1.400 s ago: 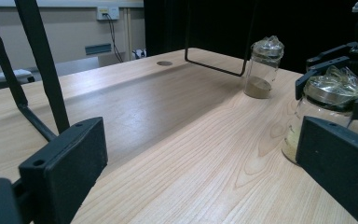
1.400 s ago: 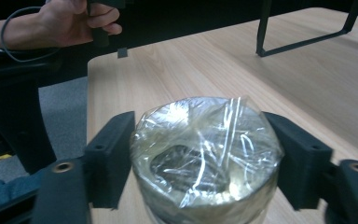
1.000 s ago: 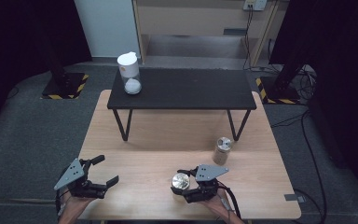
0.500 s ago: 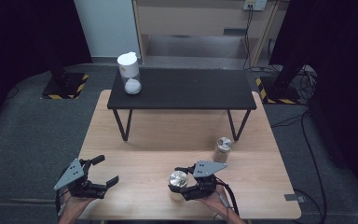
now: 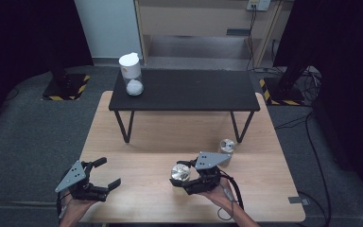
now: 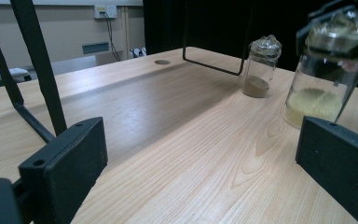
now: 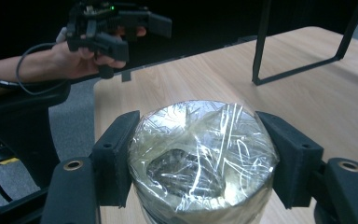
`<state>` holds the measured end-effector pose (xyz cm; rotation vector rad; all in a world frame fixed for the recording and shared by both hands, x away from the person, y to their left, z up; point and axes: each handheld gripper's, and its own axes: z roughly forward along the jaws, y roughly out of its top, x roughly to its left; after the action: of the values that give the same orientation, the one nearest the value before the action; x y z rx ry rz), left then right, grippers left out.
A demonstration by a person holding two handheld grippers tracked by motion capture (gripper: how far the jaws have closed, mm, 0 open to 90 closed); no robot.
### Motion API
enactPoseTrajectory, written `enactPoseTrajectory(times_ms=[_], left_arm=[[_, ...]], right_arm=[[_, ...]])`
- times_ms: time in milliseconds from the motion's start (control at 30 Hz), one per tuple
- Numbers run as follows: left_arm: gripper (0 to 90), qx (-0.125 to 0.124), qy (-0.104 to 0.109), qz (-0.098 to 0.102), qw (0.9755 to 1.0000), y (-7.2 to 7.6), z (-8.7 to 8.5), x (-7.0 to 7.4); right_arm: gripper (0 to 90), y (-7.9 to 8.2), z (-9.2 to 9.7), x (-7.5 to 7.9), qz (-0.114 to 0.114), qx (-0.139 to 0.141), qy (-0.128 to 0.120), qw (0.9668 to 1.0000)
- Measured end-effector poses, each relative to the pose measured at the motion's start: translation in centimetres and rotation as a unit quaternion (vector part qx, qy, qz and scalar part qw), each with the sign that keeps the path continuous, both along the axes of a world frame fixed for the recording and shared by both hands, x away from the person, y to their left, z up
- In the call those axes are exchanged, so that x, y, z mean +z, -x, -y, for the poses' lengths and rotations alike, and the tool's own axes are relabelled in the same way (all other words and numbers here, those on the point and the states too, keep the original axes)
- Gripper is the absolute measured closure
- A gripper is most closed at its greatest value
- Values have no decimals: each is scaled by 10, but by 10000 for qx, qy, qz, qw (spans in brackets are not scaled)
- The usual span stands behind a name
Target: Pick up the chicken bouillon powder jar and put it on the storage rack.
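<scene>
Glass, wrapped over its mouth with clear film, the jar of pale grains (image 7: 200, 158) is being gripped by the right tongs (image 5: 185, 176), clenched on its neck, over the near part of the wooden desk (image 5: 151, 142); the lift looks under way, and the next move likely calls for carrying it level and upright so that nothing spills, keeping clear of the second jar (image 5: 226, 146) nearby. Resting low at the desk's near left corner, the left tongs (image 5: 108, 175) are standing released and holding nothing, pointing across towards the jars.
</scene>
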<state>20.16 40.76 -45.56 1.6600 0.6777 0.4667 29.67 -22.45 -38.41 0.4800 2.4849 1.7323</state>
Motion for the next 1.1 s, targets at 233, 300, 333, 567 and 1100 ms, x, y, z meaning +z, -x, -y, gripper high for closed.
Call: enactPoseTrajectory(times_ms=[233, 300, 333, 567, 1100], left_arm=[[9, -5, -4, -5, 10000, 0, 0, 0], [10, -3, -4, -11, 10000, 0, 0, 0], [10, 0, -6, -15, 10000, 0, 0, 0], [10, -4, -19, -26, 10000, -1, 1, 0], [10, -23, -18, -23, 10000, -1, 1, 0]], right_arm=[[347, -5, 1, 26, 43, -9, 40, 10000], [347, -7, 1, 35, 30, -7, 86, 10000], [347, -9, 1, 39, 27, -9, 98, 9999], [347, -15, 4, 66, 98, -24, 84, 9999], [347, -40, 5, 130, 87, -169, -10, 9998]])
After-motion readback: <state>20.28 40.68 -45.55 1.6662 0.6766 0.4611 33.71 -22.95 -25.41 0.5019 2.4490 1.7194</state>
